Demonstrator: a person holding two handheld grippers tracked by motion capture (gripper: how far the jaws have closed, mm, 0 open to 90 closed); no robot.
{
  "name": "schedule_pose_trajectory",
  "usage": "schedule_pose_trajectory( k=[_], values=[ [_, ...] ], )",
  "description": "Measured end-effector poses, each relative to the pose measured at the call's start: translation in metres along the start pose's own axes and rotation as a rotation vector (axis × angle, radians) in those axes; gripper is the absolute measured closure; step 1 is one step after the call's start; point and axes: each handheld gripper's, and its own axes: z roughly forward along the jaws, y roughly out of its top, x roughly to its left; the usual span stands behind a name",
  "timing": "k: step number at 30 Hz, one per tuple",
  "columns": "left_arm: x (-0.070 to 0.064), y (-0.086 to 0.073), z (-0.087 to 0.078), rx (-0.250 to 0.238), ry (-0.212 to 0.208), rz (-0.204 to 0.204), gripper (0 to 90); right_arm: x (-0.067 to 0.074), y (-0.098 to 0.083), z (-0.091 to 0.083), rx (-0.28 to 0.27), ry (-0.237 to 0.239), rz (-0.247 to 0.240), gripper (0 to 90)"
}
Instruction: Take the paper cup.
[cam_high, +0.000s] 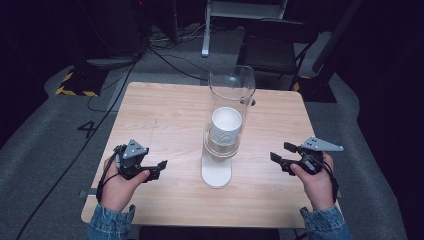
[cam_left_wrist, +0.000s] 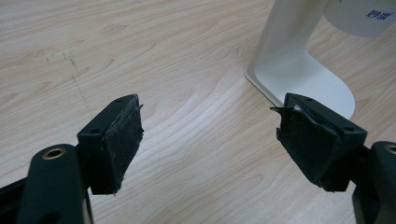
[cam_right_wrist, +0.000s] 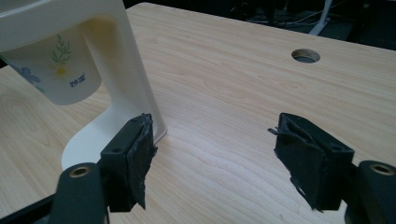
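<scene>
A light wooden tabletop (cam_high: 170, 125) carries everything here, with a round cable hole (cam_right_wrist: 306, 56) near its far edge. At its centre stands a cup dispenser (cam_high: 220, 150): a white foot and post holding up a clear tube (cam_high: 231, 95) that rises toward twelve o'clock. Paper cups (cam_high: 226, 125) sit stacked inside the tube, the lowest one hanging out beneath the white collar; the right gripper view shows a printed flower and leaf on it (cam_right_wrist: 60, 70).

The left gripper (cam_high: 155, 170) is held at about eight o'clock from the dispenser, well apart from it, pointing inward to the white foot (cam_left_wrist: 299, 79). Its fingers (cam_left_wrist: 119, 144) stand wide with nothing but bare wood between them.

The right gripper (cam_high: 280, 156) is held at about four o'clock, also aimed at the dispenser and apart from it. Its fingers (cam_right_wrist: 308, 158) are parted with nothing between them; the left one overlaps the post's base in its own view, though whether it touches cannot be told.
</scene>
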Motion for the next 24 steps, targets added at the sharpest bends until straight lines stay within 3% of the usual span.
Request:
schedule_pose_trajectory(
  k=[7, 11, 17, 20, 24],
  values=[
    [-0.002, 0.002, -0.001, 0.004, 0.008, 0.004, 22.2, 0.008, 0.004, -0.002, -0.006, 0.023, -0.018, 25.5],
    [-0.005, 0.004, 0.001, 0.005, -0.007, 0.015, 22.2, 0.014, 0.005, -0.001, -0.014, 0.042, -0.022, 24.4],
    [-0.005, 0.006, 0.004, 0.010, -0.017, 0.025, 22.3, 0.033, 0.010, 0.004, 0.006, 0.091, -0.064, 23.9],
    [-0.006, 0.005, 0.005, 0.009, -0.024, 0.027, 22.3, 0.048, 0.016, 0.008, 0.005, 0.152, -0.087, 22.7],
    [-0.007, 0.006, 0.004, 0.005, -0.024, 0.034, 22.3, 0.055, 0.017, 0.017, 0.015, 0.172, -0.098, 21.7]
  ],
)
